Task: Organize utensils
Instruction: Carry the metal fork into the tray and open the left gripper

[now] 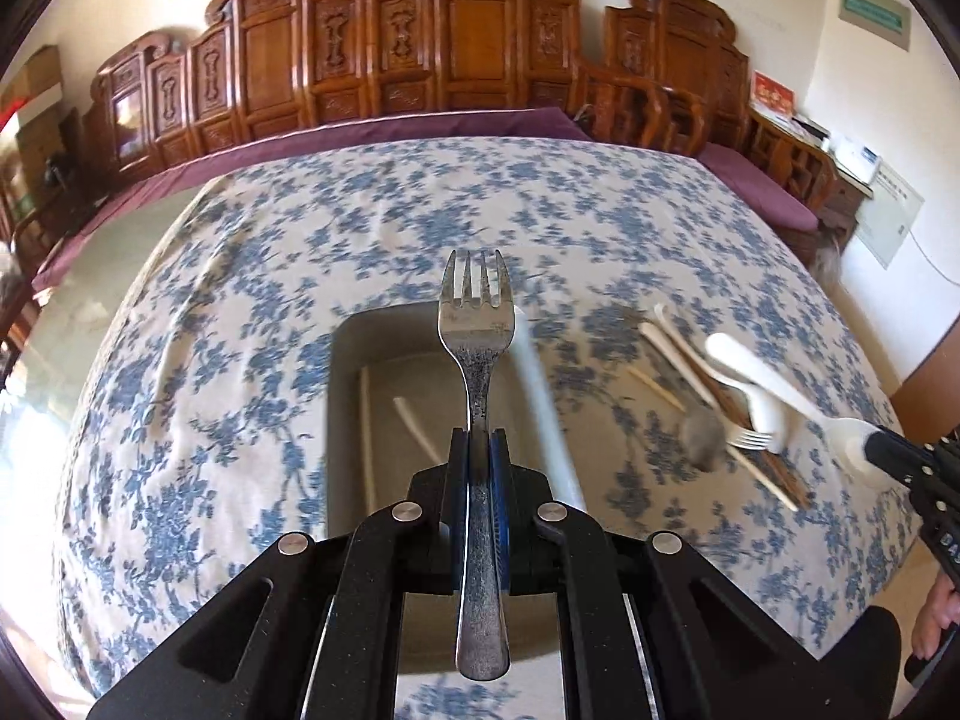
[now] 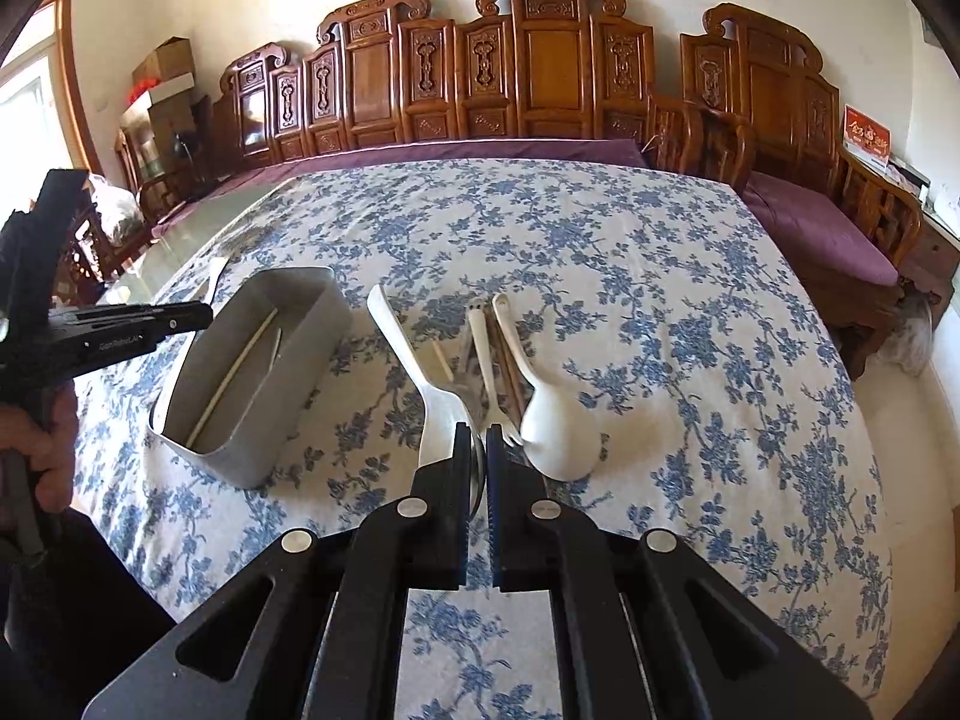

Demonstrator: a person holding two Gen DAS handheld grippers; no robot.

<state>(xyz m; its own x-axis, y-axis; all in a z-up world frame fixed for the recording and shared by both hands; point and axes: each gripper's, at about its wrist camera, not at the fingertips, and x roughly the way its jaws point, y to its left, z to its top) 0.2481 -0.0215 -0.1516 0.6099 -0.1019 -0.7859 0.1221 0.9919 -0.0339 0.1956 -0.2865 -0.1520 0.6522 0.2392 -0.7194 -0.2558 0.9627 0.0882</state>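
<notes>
My left claw (image 1: pixel 480 450) is pinched on a speckled, worn stainless-steel fork (image 1: pixel 477 324), handle running back between the blue-edged pads, tines pointing forward over the grey rectangular bin (image 2: pixel 252 372). The bin's near end is hidden behind my claw in the left view; inside I make out thin pale sticks (image 1: pixel 367 432), probably chopsticks, blurred. My right claw (image 2: pixel 478 450) is pressed together around the bowl end of a white plastic rice paddle (image 2: pixel 408 354) lying on the cloth; a sliver of metal shows between the pads, and I cannot tell exactly what they grip. Just beside it sits the loose pile: glossy white ceramic soup spoon (image 2: pixel 558 426), a second white spoon handle (image 2: pixel 480 336), dark wooden chopsticks (image 2: pixel 510 372), a small metal fork (image 2: pixel 510 432) mostly covered, one pale stick (image 2: pixel 443 360). In the left view that pile is motion-smeared. All of it rests on a blue-floral white tablecloth (image 2: pixel 660 300), wrinkled. A hand (image 2: pixel 54 438) on the left handle is cut off at the frame edge.
</notes>
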